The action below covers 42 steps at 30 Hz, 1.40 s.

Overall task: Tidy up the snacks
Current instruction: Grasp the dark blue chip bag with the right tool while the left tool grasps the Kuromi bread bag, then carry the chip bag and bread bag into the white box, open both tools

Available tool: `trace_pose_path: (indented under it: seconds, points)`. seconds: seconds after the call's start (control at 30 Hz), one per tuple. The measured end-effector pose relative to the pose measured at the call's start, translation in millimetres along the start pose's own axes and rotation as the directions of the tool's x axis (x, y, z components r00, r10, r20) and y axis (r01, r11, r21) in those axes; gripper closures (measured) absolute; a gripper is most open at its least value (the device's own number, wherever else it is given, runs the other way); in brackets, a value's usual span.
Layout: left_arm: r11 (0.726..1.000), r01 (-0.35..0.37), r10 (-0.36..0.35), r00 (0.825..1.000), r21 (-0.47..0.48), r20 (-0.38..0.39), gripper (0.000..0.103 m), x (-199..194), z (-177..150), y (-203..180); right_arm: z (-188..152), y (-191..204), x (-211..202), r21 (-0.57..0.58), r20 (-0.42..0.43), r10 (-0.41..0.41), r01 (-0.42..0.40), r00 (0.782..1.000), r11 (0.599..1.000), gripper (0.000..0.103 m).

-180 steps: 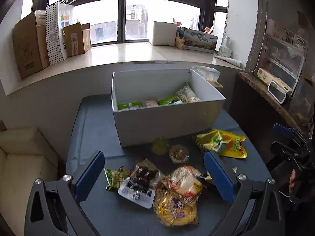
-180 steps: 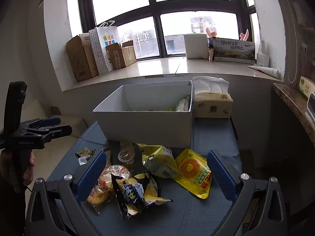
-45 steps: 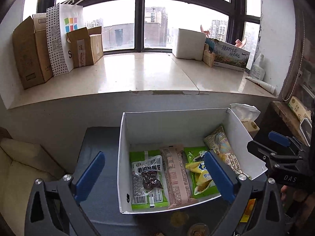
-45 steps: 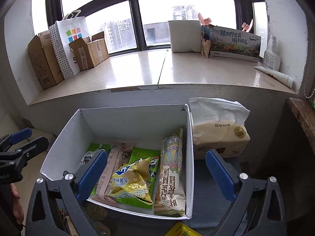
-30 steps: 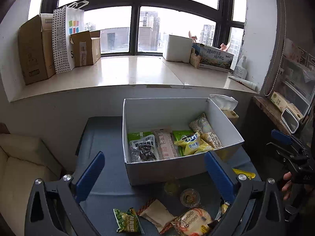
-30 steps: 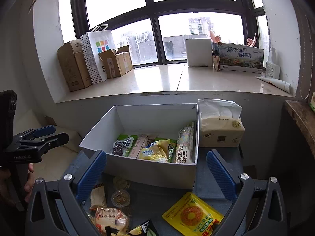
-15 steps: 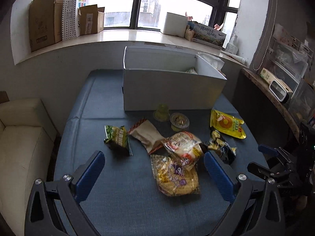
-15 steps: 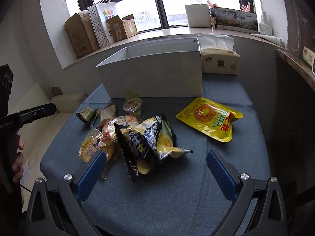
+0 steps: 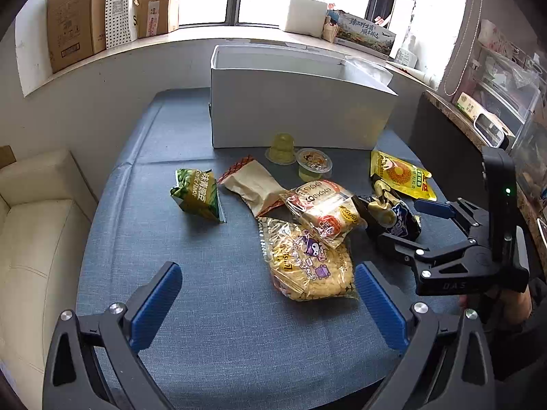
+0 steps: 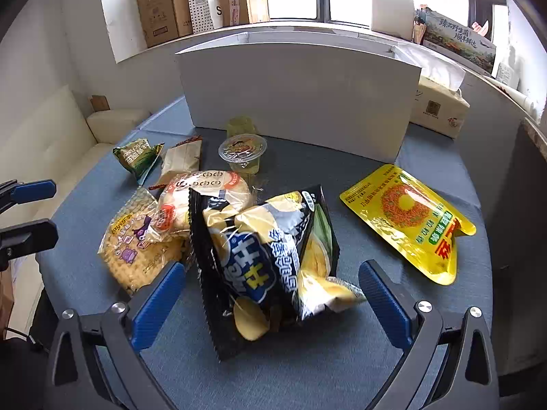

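While your right gripper (image 10: 271, 294) stands wide, the black chip bag (image 10: 266, 256) sits between its fingers. Your left gripper (image 9: 266, 302) is wide too, with the yellow cracker pack (image 9: 307, 263) just ahead.

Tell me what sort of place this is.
Probably a lived-in room of a flat or small office, not a shop: a cream sofa beside the blue-clothed table, cardboard boxes stacked on a wide windowsill, and a tissue box behind the white box.
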State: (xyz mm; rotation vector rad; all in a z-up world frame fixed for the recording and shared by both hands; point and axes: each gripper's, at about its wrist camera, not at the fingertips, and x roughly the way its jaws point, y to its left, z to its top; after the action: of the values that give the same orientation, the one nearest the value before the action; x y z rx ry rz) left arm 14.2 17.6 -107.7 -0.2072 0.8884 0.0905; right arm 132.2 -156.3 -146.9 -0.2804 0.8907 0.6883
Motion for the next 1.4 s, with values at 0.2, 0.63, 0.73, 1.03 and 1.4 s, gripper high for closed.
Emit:
trace_pose_path:
  seconds: [0.2,0.63,0.73,1.03,1.4]
  points:
    - [1.0,-0.008,0.008,1.0,0.013,-0.018,0.0,6.7,-2.1,-1.9,1.0,-11.8,17.6,0.077,-0.049,0.02,-0.016,0.999,0.997,0.016]
    - [0.994,0.021,-0.01,0.994,0.103,-0.105,0.0,43.1,-5.9,-35.4,-24.8,-35.9,-50.4,0.25,0.078,-0.002,-0.017,0.997,0.968,0.026]
    - [0.991,-0.002,0.018,0.993,0.133,-0.12,0.0,57.6,-3.8,-45.6,-29.0,-42.3,-71.4,0.283,0.111,-0.024,-0.008,0.994,0.959,0.026]
    - [0.983,-0.052,0.082,0.982,0.176,-0.169,0.001,92.7,-6.6,-51.7,-39.1,-58.8,-91.2,0.359,0.114,-0.059,0.015,0.992,0.933,0.026]
    - [0.984,-0.052,0.077,0.987,0.172,-0.144,0.018,61.4,-17.9,-34.5,-37.0,-41.0,-83.0,0.312,0.106,-0.015,-0.019,0.994,0.95,0.026]
